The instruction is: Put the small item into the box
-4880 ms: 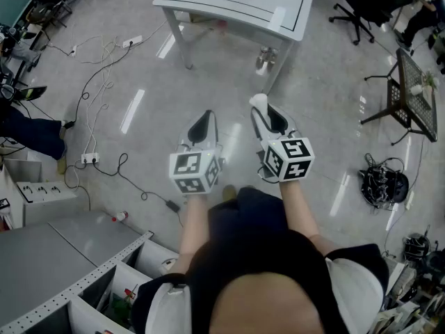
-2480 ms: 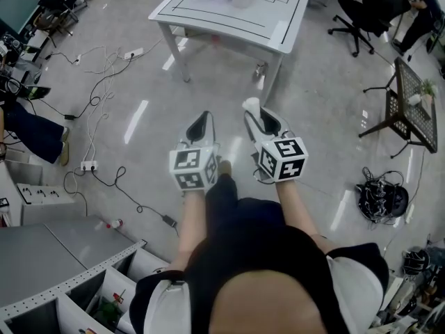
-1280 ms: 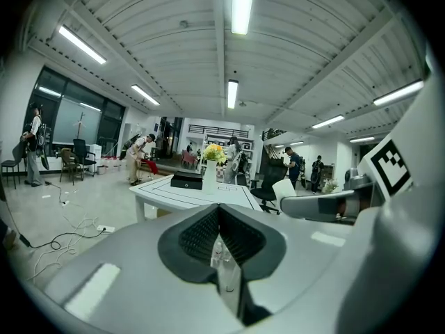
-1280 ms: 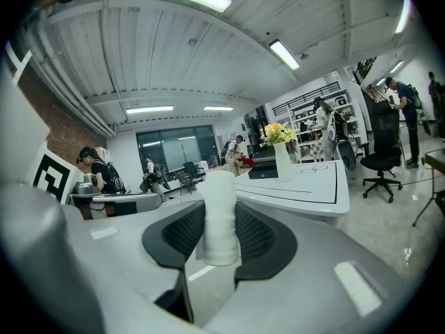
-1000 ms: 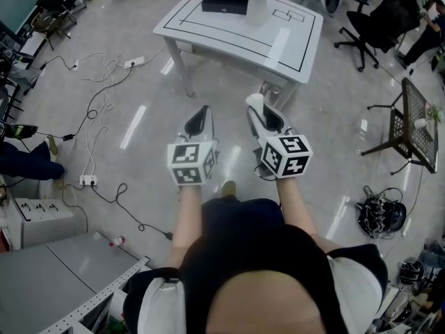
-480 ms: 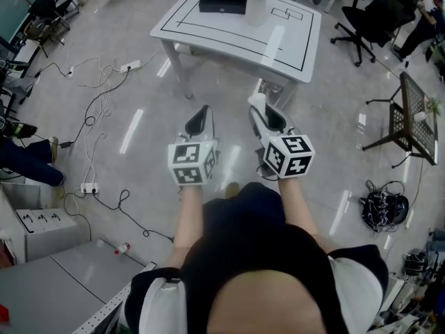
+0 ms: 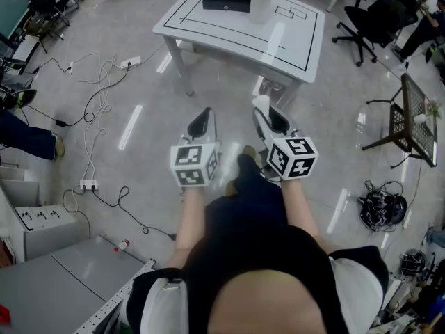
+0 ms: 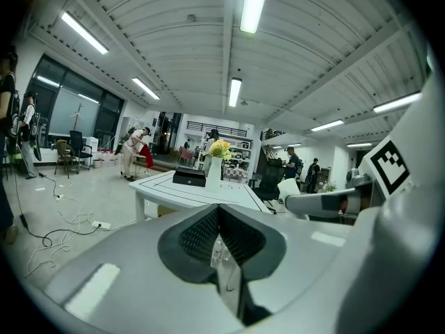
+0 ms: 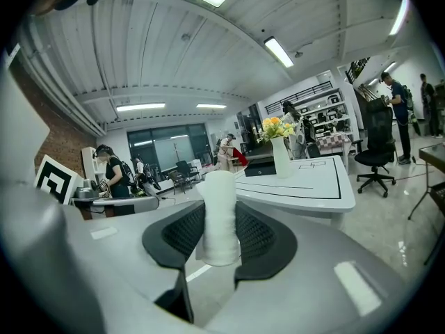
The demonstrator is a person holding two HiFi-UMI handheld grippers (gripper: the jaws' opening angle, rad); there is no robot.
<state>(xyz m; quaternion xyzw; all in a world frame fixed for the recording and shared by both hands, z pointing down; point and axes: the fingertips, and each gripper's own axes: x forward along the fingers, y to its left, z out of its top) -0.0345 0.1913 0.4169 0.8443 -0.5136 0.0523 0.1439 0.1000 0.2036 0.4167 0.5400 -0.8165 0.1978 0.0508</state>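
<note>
Right gripper view is showing the right gripper (image 9: 220, 221) clamping a white roll (image 9: 221, 197) mid-height, seemingly soft and light; left gripper (image 8: 220, 236) is sitting closed.

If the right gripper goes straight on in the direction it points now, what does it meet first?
Probably the white table: the right gripper, shut on a white roll, points slightly downward toward its near edge. Whether it meets the edge or a leg first, I cannot tell.
</note>
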